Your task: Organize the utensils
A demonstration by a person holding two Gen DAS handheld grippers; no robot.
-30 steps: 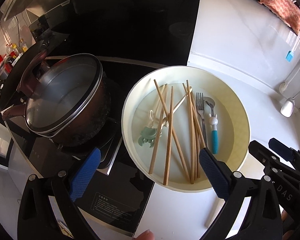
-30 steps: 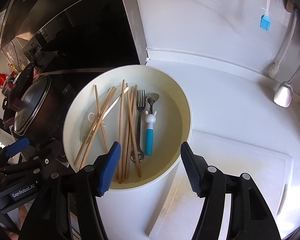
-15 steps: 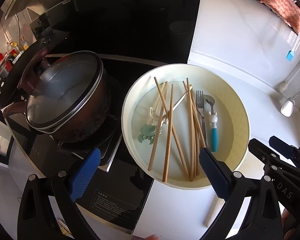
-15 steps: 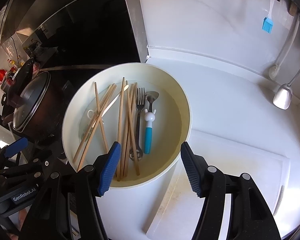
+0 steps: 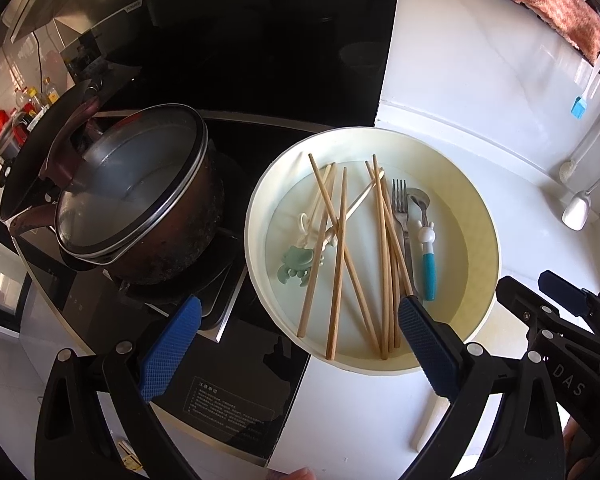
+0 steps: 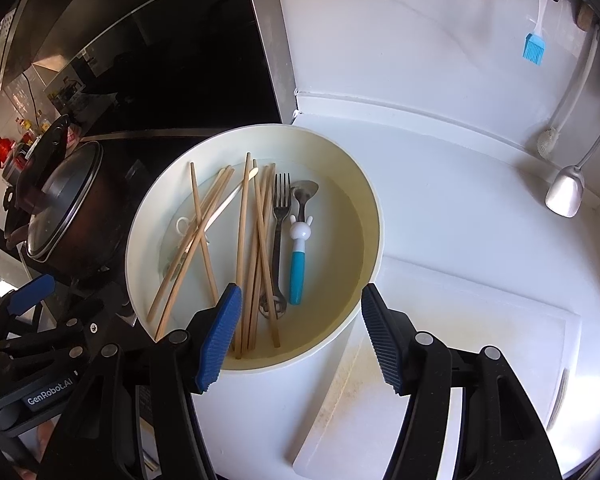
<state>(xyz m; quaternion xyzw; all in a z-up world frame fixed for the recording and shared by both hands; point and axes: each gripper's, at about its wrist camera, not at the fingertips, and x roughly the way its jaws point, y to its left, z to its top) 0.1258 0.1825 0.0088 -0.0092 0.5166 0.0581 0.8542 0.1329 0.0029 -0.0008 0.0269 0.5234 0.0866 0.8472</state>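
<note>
The white bench (image 6: 480,208) carries the cream basin (image 6: 372,216) at twelve o'clock from both my grippers. In it wooden chopsticks (image 6: 242,248), a fork (image 6: 280,236) and a blue-handled spoon (image 6: 297,272) lie with long axes running twelve to six. My right gripper (image 6: 296,340) hangs nearer, jaws wide and empty; my left gripper (image 5: 296,344) gapes empty too.
</note>
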